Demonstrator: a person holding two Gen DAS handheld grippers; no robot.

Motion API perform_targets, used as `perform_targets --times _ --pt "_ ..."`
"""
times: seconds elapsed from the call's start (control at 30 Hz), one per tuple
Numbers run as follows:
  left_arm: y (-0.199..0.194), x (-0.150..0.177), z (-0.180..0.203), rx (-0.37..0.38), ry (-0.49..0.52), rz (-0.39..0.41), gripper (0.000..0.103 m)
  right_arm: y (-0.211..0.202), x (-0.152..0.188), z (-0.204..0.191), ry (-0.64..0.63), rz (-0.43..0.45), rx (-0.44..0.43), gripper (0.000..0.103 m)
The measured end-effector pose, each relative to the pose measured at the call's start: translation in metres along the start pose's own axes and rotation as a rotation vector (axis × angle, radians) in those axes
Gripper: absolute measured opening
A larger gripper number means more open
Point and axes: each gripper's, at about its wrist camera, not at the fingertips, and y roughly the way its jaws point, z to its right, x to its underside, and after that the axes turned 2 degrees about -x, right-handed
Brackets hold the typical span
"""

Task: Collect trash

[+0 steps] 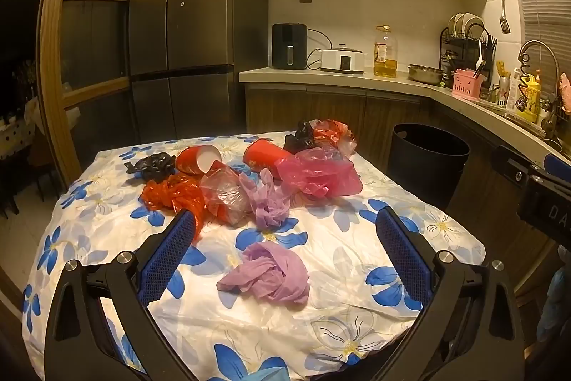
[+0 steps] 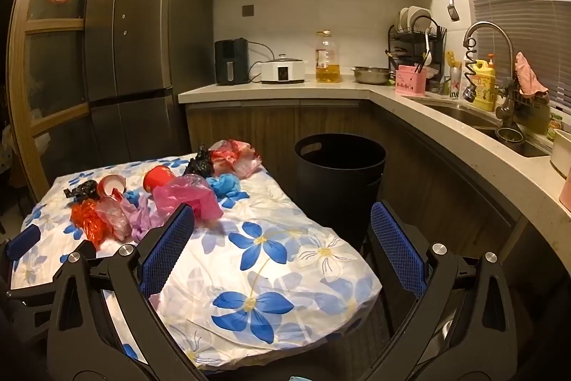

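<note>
My left gripper (image 1: 285, 259) stands wide apart and empty above the flowered tablecloth (image 1: 335, 231); the crumpled purple glove (image 1: 267, 274) lies straight ahead between the two pads, a little nearer the left one, its longer spread running roughly across my gap; I judge it the closest piece of trash, with the main heap (image 1: 249, 174) farther back; my right gripper (image 2: 282, 256) is also spread and empty, off by the table's right edge, nearer the black bin (image 2: 339, 174) beside the table; so the left arm should take the glove.
</note>
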Motion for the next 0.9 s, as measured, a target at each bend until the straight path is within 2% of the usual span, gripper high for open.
perform_targets --times 0.9 --pt "-0.0015 -0.001 0.0036 0.002 -0.005 -0.003 0.098 -0.0033 -0.0033 0.004 0.001 0.007 0.002 0.098"
